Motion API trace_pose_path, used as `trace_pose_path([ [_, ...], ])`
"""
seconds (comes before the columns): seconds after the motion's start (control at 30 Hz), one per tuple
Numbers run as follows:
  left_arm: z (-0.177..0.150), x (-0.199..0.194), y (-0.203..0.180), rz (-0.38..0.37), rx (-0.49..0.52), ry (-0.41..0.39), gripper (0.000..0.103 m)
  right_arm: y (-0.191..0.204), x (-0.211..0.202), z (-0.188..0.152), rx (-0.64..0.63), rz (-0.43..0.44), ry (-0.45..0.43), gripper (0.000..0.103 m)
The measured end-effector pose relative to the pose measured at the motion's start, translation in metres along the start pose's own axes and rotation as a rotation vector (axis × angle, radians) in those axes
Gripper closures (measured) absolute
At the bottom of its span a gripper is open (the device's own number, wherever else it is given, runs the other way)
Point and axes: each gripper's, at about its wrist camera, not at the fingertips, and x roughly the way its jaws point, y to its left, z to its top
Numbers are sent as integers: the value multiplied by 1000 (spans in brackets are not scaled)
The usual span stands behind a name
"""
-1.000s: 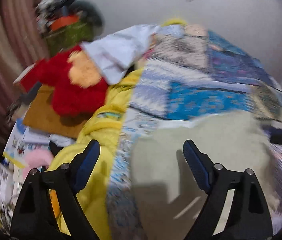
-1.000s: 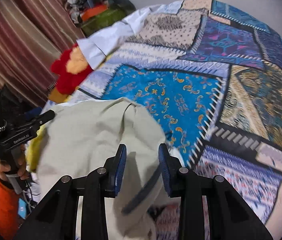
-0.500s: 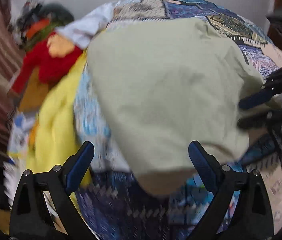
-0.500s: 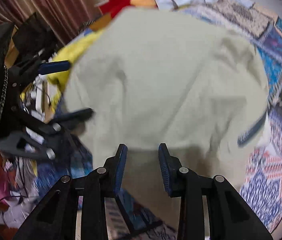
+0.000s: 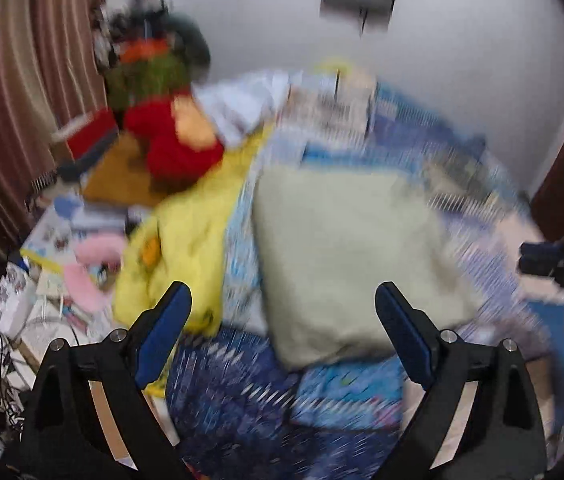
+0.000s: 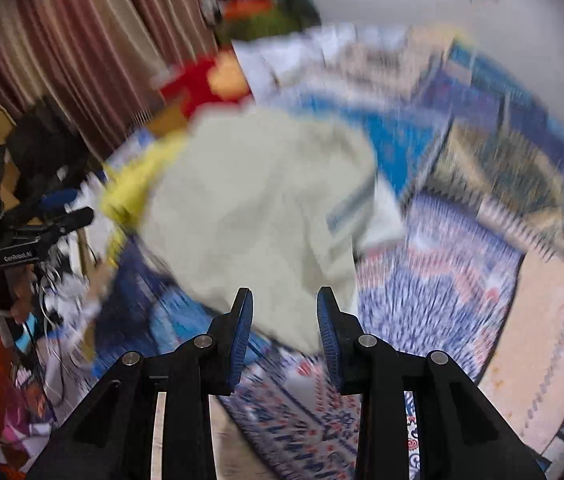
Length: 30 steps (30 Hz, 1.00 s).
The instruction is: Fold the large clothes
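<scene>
A pale green garment [image 5: 353, 248] lies in a folded heap on the patterned blue quilt [image 5: 242, 400] of a bed; both views are blurred by motion. My left gripper [image 5: 282, 296] hangs above its near edge, jaws wide open and holding nothing. In the right wrist view the garment [image 6: 258, 208] spreads ahead of my right gripper [image 6: 283, 294], whose jaws stand a narrow gap apart with no cloth pinched. The left wrist view shows the right gripper [image 5: 529, 256] off the garment's right side. The left gripper [image 6: 78, 206] shows at the left, held by a hand.
A yellow cloth [image 5: 186, 248], a red plush toy [image 5: 178, 148] and a white cloth [image 5: 238, 104] lie along the bed's left side. Papers, cables and a pink object [image 5: 94, 256] clutter the space left of the bed. A striped curtain [image 5: 22, 80] hangs behind.
Both grippers have pulled back and up from the garment, which filled both views half a second ago and now looks smaller. The left jaws stand slightly wider than at first.
</scene>
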Motion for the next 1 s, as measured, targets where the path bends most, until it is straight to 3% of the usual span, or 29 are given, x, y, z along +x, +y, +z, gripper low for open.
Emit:
trace_pose_path([
  [0.27, 37, -128, -54, -63, 40, -385, 9, 72, -141, 18, -42, 6, -465, 73],
  [0.37, 32, -169, -74, -54, 75, -511, 9, 94, -181, 9, -50, 7, -589, 73],
  [0.47, 23, -191, -85, -31, 93, -579, 9, 114, -209, -5, -63, -14, -683, 73],
  [0.63, 6, -205, -94, -16, 78, -616, 9, 133, -228, -31, -41, -28, -749, 73],
  [0.9, -13, -205, -105, -16, 61, -587, 2, 141, -226, -57, -11, -90, -694, 73],
  [0.97, -16, -204, -106, -21, 55, -579, 1, 140, -222, -60, 5, -105, -674, 54],
  [1.0, -16, -201, -105, -20, 48, -573, 1, 139, -222, -62, 14, -113, -677, 19],
])
